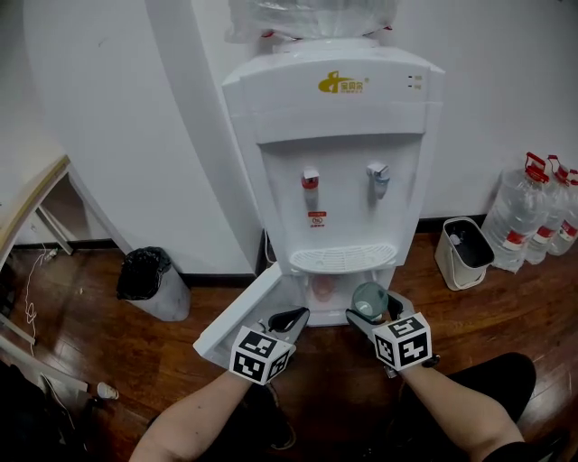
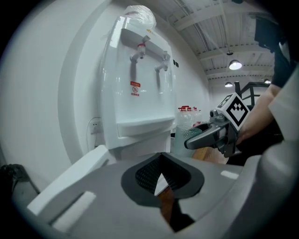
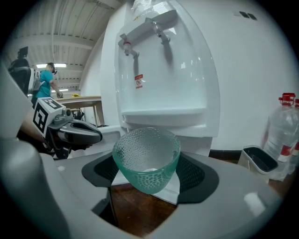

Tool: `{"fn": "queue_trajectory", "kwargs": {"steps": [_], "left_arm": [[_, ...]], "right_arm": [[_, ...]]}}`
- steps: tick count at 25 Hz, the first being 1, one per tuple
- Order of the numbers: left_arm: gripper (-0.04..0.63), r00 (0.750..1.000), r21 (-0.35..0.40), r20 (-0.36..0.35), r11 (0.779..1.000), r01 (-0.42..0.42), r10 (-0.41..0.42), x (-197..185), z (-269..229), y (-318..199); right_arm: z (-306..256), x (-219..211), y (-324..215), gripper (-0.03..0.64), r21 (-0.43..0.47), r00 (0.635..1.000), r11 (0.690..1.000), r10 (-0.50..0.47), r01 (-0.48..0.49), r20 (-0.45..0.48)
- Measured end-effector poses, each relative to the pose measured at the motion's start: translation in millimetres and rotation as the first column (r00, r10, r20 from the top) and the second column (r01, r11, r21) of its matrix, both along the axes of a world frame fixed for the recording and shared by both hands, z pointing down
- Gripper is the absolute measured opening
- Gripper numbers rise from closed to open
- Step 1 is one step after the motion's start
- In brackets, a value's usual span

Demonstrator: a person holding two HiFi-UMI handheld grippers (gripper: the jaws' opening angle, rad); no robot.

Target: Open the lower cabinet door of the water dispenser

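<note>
Lower centre of the head view: my left gripper [image 1: 287, 318], marker cube on top, forearm running off the bottom edge. Its fingers are spread a little with nothing between them. In the left gripper view only dark wooden floor [image 1: 90, 325] and a white edge show through the gap.

Just right of it is my right gripper [image 1: 368, 313], fingers pinching a teal dimpled glass cup [image 3: 146, 156]. The cup sits upright between the pads, mouth up and tipped slightly toward the camera. The two grippers are near each other, not touching.

Task thing: the white lower cabinet door [image 1: 239, 316] of the white floor-standing water dispenser [image 1: 339, 144] is already open. It is swung out toward lower left of the head view and hinged at the left side of the body. My left gripper is just beside its outer edge; contact I cannot tell. The cabinet opening shows below the white grated drip tray [image 1: 341, 259], directly above both grippers. Something pinkish is inside, too small to tell.

Dispenser front, centre frame: red-capped tap [image 1: 310, 178] on the left, blue-capped tap [image 1: 377, 173] on the right, red sticker under them, gold logo on top panel. A clear water jug [image 1: 312, 18] is on top, cut by the upper edge.

Left of the dispenser, against the white wall [image 1: 108, 108]: grey bin with black bag [image 1: 149, 275]. Right of it: white bin with dark liner [image 1: 465, 253], then clear red-capped water bottles [image 1: 524, 212] at the right edge.
</note>
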State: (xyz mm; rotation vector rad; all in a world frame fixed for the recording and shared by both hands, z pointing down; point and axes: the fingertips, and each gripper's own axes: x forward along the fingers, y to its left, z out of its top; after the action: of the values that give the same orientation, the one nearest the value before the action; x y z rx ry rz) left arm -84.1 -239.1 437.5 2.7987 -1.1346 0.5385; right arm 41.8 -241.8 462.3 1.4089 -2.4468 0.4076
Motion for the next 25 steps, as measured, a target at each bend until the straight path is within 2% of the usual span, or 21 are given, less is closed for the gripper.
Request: {"fn": "queue_trajectory", "kwargs": {"steps": [2,4,7,11,14,17,21,25], "left_arm": [[0.115,0.999,-0.016,-0.051,1.0,0.002,-0.003,-5.0,-20.1,0.2],[0.115,0.991,-0.035,-0.132,0.999,0.001,-0.005,-7.8,-43.3,3.5],[0.115,0.977,-0.035,-0.21,0.999,-0.04,0.032,-3.2,-69.9,13.5],[0.115,0.975,0.031,-0.183,0.992,-0.118,0.122,12.5,-94.0,13.4],[0.115,0.966,0.074,-0.193,0.984,-0.163,0.174,20.6,-119.0,9.1],[0.115,0.961,0.104,-0.228,0.985,-0.139,0.159,21.6,-144.4,4.0],[0.115,0.963,0.083,-0.22,0.986,-0.142,0.157,27.2,-161.0,13.6],[0.121,0.956,0.076,-0.249,0.987,-0.138,0.153,29.5,-168.1,28.8]], "right_arm": [[-16.4,-3.3,3.1,0.377,-0.001,0.999,0.999,-0.036,0.036,0.002],[-33.1,-9.9,7.1,0.378,-0.003,0.996,0.996,-0.089,0.089,0.002],[-61.7,-16.6,12.2,0.379,0.012,0.988,0.988,-0.155,0.155,0.01],[-90.9,-23.0,19.3,0.379,0.016,0.971,0.971,-0.237,0.237,0.034],[-107.4,-28.6,24.1,0.379,0.026,0.956,0.958,-0.288,0.287,0.056],[-121.4,-29.1,27.3,0.379,0.045,0.947,0.95,-0.312,0.309,0.074],[-141.1,-23.3,30.7,0.379,0.093,0.941,0.937,-0.339,0.336,0.013],[-154.9,-17.1,30.7,0.379,0.11,0.934,0.93,-0.355,0.35,0.029]]}}
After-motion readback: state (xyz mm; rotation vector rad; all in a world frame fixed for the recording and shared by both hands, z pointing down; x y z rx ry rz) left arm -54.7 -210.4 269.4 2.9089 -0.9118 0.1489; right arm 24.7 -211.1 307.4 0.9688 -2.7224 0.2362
